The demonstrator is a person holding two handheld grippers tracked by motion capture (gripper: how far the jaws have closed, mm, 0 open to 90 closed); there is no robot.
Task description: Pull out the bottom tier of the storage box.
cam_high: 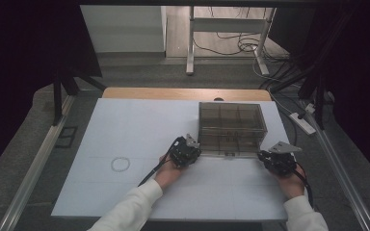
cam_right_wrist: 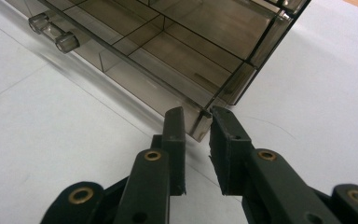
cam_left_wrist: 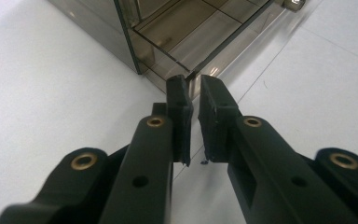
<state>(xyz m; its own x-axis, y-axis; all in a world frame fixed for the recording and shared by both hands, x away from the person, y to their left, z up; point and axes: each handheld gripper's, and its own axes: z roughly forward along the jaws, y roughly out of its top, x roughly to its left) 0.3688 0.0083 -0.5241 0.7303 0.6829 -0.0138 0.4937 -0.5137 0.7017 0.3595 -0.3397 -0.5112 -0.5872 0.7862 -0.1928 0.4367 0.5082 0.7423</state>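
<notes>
White sheeting covers the bench point(cam_high: 125, 125), and a smoky clear plastic box point(cam_high: 230, 126) with inner compartments sits on it toward the far right. Both hands meet this box at its near edge. The left gripper point(cam_high: 191, 146) is at the box's near left corner; in the left gripper view its fingers point(cam_left_wrist: 179, 100) are nearly closed on a thin clear edge of the box point(cam_left_wrist: 186, 37), which runs into the narrow gap between them. The right gripper point(cam_high: 266, 155) is at the box's near right corner, its fingers point(cam_right_wrist: 175, 123) pinching the corner post of the box point(cam_right_wrist: 168, 42). A faint pencilled ring point(cam_high: 120, 164) lies on the sheet well left of the box.
</notes>
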